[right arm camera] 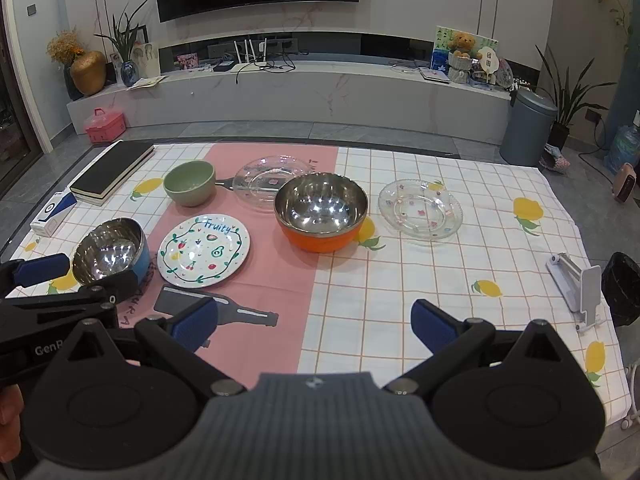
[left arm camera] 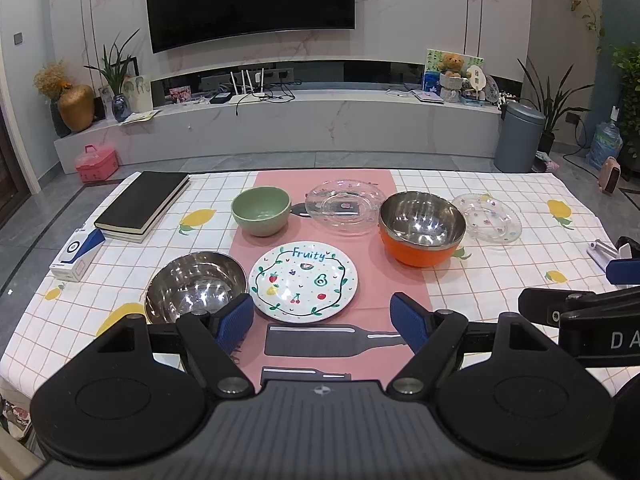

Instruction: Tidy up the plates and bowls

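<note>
On the table stand a white "Fruity" plate (left arm camera: 303, 282) (right arm camera: 203, 249), a green bowl (left arm camera: 261, 211) (right arm camera: 189, 188), a steel bowl with a blue outside (left arm camera: 195, 292) (right arm camera: 108, 251), a steel bowl with an orange outside (left arm camera: 422, 227) (right arm camera: 321, 211), and two clear glass plates, one behind (left arm camera: 343, 206) (right arm camera: 264, 180) and one to the right (left arm camera: 487, 218) (right arm camera: 420, 209). My left gripper (left arm camera: 322, 322) is open and empty, just in front of the Fruity plate. My right gripper (right arm camera: 314, 326) is open and empty over the tablecloth, in front of the orange bowl.
A black book (left arm camera: 144, 204) and a white-and-blue box (left arm camera: 76, 254) lie at the table's left. A white stand (right arm camera: 578, 286) lies at the right edge. A TV console, bin (right arm camera: 528, 128) and plants stand beyond the table.
</note>
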Action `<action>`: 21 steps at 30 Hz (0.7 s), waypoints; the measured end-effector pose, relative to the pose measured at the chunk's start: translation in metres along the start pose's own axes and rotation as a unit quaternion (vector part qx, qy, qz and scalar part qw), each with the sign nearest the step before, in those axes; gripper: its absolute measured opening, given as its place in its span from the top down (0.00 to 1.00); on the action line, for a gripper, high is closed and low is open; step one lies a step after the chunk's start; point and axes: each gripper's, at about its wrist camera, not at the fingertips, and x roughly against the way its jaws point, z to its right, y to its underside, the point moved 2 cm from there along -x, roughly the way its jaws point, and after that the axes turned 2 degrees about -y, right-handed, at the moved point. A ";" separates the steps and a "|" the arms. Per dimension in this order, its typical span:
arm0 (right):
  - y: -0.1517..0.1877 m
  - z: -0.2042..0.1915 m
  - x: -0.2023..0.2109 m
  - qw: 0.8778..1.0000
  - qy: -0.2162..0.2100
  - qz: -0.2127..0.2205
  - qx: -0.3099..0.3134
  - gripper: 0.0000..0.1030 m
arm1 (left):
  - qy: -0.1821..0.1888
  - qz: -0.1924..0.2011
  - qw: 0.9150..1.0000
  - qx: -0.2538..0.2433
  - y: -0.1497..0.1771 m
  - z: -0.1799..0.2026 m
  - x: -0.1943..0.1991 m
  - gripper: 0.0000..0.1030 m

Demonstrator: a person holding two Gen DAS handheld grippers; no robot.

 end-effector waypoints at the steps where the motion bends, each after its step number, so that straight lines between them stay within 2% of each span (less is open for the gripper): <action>1: 0.000 0.000 0.000 1.000 0.000 0.000 0.001 0.02 | 0.000 -0.001 1.000 0.000 0.000 0.000 0.000 0.12; 12: 0.000 0.005 -0.004 1.000 0.004 0.003 0.001 0.02 | 0.003 0.012 1.000 -0.009 -0.004 0.003 0.000 0.12; 17: -0.001 0.014 -0.012 1.000 0.002 0.006 -0.003 0.03 | 0.024 0.017 1.000 -0.009 -0.010 0.006 -0.006 0.20; 21: -0.006 0.023 -0.020 1.000 -0.006 0.016 -0.013 0.03 | 0.044 0.016 0.999 0.008 -0.017 0.005 -0.015 0.26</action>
